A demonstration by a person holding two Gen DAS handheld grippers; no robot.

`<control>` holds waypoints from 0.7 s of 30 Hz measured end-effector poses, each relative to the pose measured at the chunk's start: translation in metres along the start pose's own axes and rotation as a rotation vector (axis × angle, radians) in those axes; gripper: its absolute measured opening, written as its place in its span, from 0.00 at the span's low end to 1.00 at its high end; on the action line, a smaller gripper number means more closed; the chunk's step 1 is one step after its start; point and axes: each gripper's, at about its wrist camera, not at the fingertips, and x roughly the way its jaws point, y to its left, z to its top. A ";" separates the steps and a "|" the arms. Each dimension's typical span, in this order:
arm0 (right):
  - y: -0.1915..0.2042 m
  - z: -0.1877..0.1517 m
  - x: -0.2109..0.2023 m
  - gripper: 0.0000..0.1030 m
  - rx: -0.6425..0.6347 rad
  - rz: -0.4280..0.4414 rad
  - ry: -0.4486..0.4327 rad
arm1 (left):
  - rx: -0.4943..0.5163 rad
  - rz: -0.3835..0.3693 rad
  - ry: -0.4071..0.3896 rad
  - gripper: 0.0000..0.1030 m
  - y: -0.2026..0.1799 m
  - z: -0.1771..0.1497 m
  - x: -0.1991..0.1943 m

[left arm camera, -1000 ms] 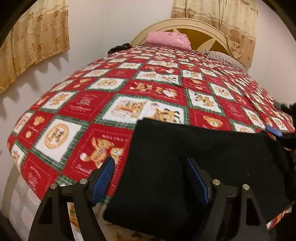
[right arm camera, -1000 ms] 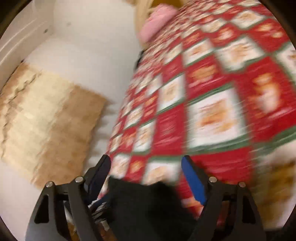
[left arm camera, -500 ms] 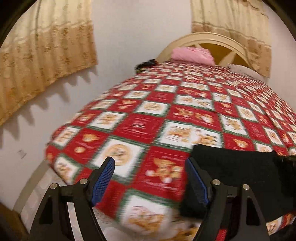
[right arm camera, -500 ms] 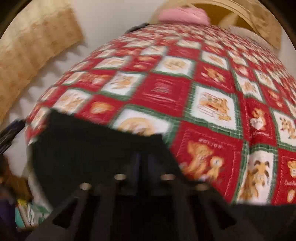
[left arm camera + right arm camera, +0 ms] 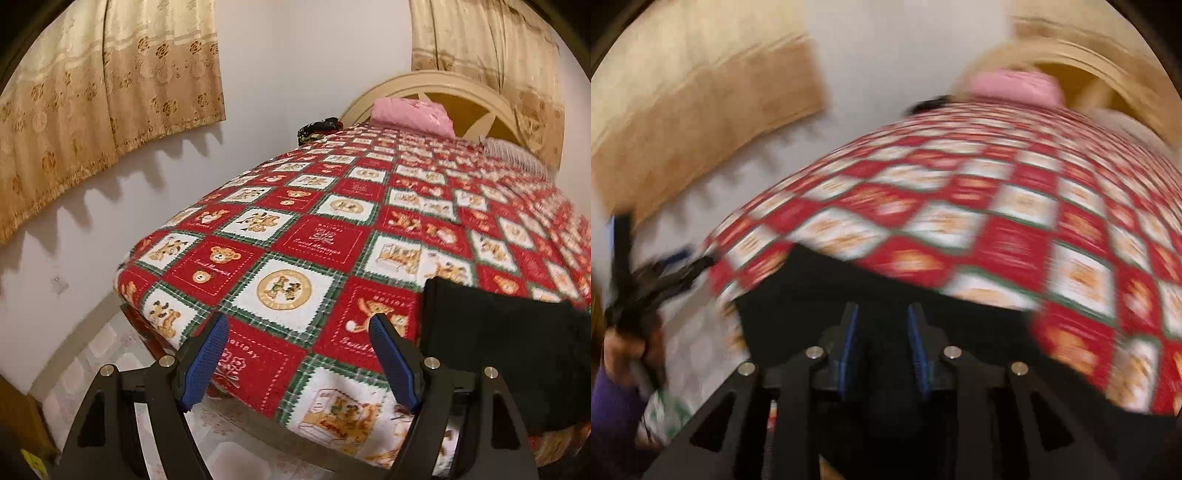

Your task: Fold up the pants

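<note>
The left gripper (image 5: 299,354), a black two-finger tool with blue ribbed pads, points down at a slant over the near corner of the bed; its jaws stand wide apart with nothing between them, only bedcover showing in the gap. In the right wrist view the same tool appears at the far left edge, gripped by the person's left hand (image 5: 626,345) above a purple sleeve (image 5: 611,402) (this part of the frame is heavily blurred).

The right gripper (image 5: 882,350), of the same make, also slants downward. Its jaws have just been opening from a full close and now stand a narrow gap apart, with dark fabric between and beneath the blue pads (image 5: 849,347). Whether the pads press the cloth cannot be told from the blurred frame.

The black folded fabric pants (image 5: 506,362) lie on the red, white and green checked teddy-bear bedcover (image 5: 321,240) at the near edge of the bed, just right of the left gripper's right finger and apart from it. Their long axis runs across the bed, parallel to the near edge; the folded left end faces the left gripper.

At the far end sit a pink pillow (image 5: 413,112) and a cream curved headboard (image 5: 436,83).
</note>
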 end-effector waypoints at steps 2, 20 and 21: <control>0.030 -0.002 0.027 0.35 -0.112 -0.049 0.062 | -0.010 -0.006 -0.008 0.77 0.004 0.000 -0.004; 0.056 -0.009 0.084 0.46 -0.130 -0.124 0.096 | 0.013 -0.112 -0.019 0.77 -0.013 -0.001 -0.002; 0.053 -0.006 0.086 0.49 -0.114 -0.123 0.076 | 0.028 -0.129 -0.024 0.77 -0.020 -0.001 -0.004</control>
